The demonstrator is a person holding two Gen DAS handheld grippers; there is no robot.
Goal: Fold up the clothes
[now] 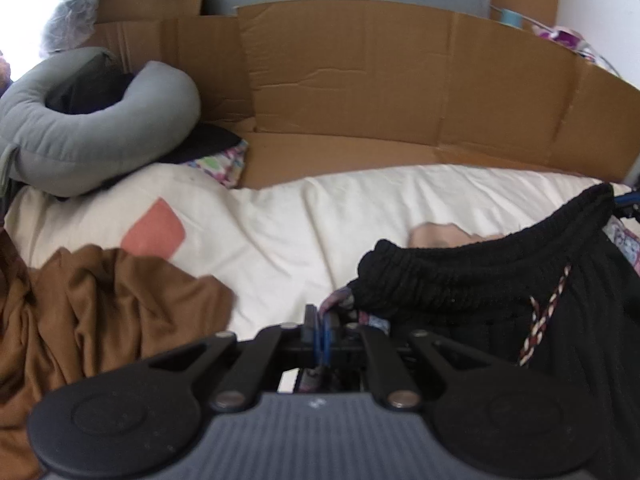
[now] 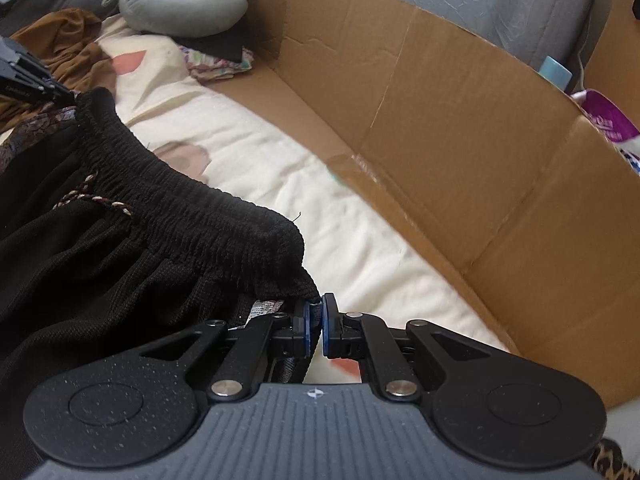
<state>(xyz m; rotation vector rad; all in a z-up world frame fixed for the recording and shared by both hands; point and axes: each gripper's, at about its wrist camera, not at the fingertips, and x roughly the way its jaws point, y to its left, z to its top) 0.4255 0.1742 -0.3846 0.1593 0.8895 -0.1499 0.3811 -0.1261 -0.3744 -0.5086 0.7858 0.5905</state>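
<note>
Left wrist view: my left gripper (image 1: 322, 322) is clamped shut on one end of the black trousers (image 1: 500, 280) at the gathered waistband, a scrap of patterned fabric pinched in with it. The trousers hang between my two grippers above the cream bedsheet (image 1: 280, 220). Risk as I see it: the bite is thin and near the edge, so the cloth could slip out if I pull hard. The brown garment (image 1: 100, 320) lies close below and might snag. No readable writing.

Right wrist view: right gripper (image 2: 315, 318) is closed on the other waistband corner. The drawstring (image 2: 96, 198) dangles loose and could get folded in. The cardboard box (image 2: 460, 140) wall stands near. A purple packet (image 2: 604, 116) carries print, too blurred to read.
</note>
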